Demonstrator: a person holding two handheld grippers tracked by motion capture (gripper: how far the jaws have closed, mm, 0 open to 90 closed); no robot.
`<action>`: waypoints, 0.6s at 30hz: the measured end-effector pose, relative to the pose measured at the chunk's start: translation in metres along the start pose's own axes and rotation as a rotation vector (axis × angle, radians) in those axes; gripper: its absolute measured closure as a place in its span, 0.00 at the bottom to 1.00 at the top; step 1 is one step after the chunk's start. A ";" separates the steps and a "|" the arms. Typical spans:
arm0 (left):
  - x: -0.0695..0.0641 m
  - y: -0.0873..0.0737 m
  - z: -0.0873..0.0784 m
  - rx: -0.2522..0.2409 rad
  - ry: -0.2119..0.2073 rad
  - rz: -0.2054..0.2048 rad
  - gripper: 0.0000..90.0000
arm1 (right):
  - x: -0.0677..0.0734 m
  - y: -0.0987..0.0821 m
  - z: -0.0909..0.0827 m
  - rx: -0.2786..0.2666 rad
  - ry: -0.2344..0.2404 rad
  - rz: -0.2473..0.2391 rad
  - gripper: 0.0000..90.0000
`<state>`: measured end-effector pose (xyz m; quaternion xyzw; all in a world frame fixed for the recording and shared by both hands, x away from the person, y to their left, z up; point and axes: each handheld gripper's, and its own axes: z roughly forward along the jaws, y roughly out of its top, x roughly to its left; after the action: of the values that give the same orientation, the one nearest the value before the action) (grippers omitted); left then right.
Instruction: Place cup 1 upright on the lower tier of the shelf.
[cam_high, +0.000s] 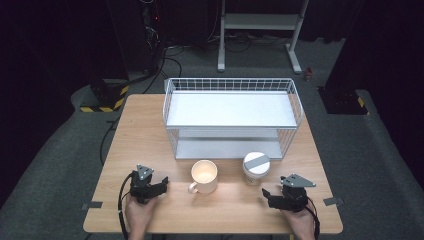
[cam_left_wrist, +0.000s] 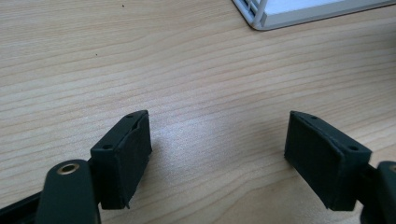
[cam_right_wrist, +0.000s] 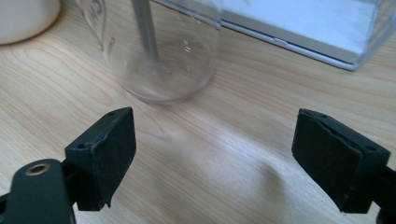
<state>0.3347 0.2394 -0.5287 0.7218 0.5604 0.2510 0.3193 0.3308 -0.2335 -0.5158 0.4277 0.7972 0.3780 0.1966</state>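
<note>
On the wooden table (cam_high: 150, 145), the left gripper (cam_high: 161, 185) rested near the front edge, held in the person's left hand (cam_high: 137, 212). Its 2 jaws stood apart with nothing between them; in the left gripper view, bare wood lay between the pads (cam_left_wrist: 128, 158), and a corner of the white wire rack (cam_left_wrist: 261, 16) showed at the top.

The right gripper (cam_high: 266, 194) sat near the front edge on the other side, in the right hand (cam_high: 300, 220), pointing toward the middle of the table. Its jaws were also wide open and held nothing. In the right gripper view, the pads (cam_right_wrist: 109, 149) framed empty tabletop, and just ahead of them stood the clear base of a jar (cam_right_wrist: 163, 60), apart from both pads.

From the high view, that jar (cam_high: 256, 169) had a white lid with a grey strip and stood just in front of the 2-tier wire rack (cam_high: 230, 85), near the right gripper. A cream mug (cam_high: 204, 176) stood beside the jar, between the 2 grippers, handle turned toward the front left. The mug's side also showed at the upper left corner of the right gripper view (cam_right_wrist: 23, 18).
</note>
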 end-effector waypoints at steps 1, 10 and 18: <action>0.000 0.000 0.000 0.001 0.000 -0.001 0.26 | 0.001 0.001 0.001 -0.003 0.004 -0.004 0.15; 0.000 0.000 0.000 0.000 0.000 -0.001 0.26 | 0.010 0.011 0.007 -0.018 0.036 -0.027 0.15; 0.000 0.000 0.000 0.001 0.000 -0.001 0.26 | 0.017 0.019 0.017 -0.021 0.044 -0.033 0.14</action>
<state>0.3347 0.2393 -0.5286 0.7216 0.5608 0.2507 0.3192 0.3421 -0.2054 -0.5115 0.4039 0.8044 0.3922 0.1898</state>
